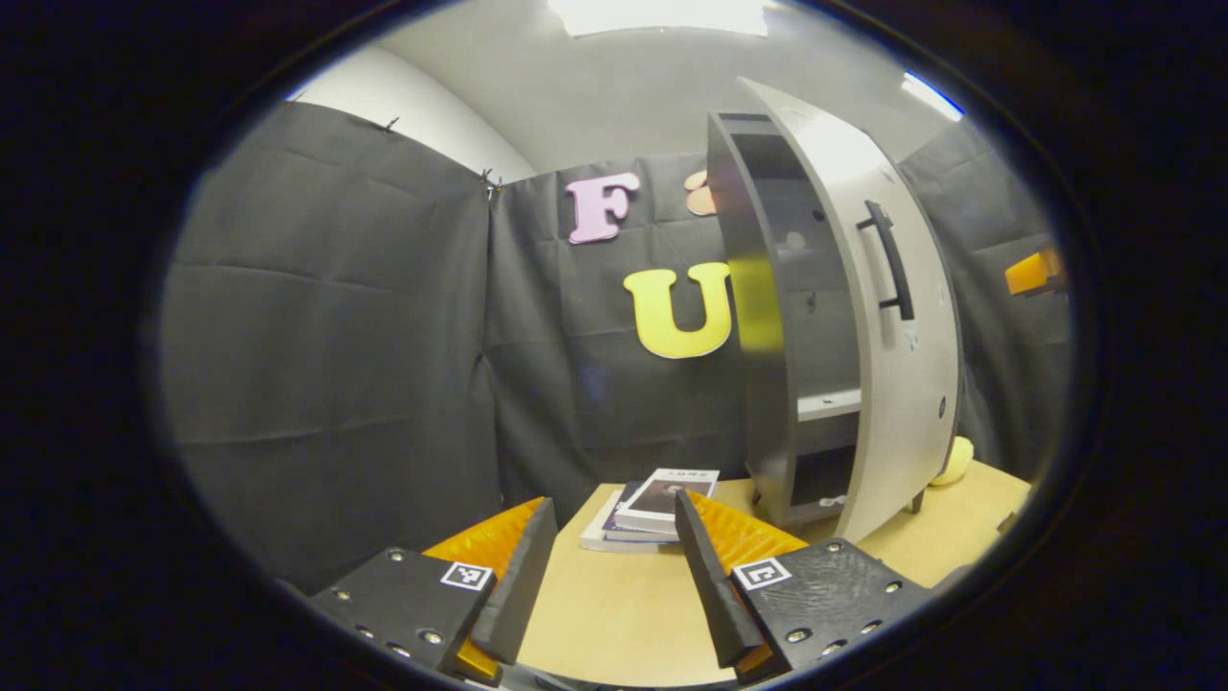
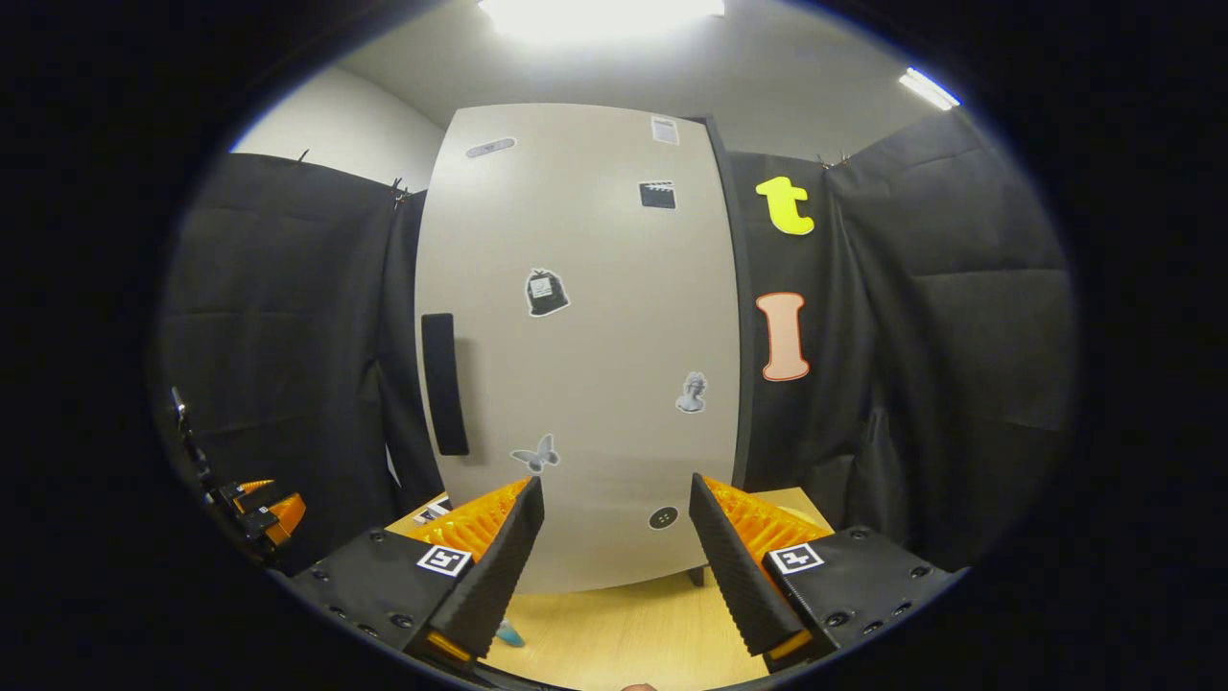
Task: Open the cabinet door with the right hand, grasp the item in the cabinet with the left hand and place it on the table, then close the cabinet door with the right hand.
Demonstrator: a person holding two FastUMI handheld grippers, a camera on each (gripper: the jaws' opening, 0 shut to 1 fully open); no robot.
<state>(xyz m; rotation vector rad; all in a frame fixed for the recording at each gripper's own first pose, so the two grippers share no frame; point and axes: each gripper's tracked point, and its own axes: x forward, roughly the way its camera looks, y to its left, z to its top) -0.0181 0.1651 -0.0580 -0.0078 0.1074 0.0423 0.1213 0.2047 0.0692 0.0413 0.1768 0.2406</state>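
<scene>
Both your left gripper (image 1: 614, 576) and right gripper (image 2: 614, 566) had their jaws spread wide and held nothing. The cabinet door (image 2: 585, 336) faced your right gripper, its handle (image 2: 444, 384) at nine o'clock. In the left gripper view it stood only partly ajar, so you risked your left gripper clipping its edge; I could not tell where the item sat inside the cabinet (image 1: 787, 317), beyond the books (image 1: 652, 509).

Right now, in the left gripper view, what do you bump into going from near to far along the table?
Left gripper → stack of books → cabinet with its door ajar → yellow thing behind it.
</scene>
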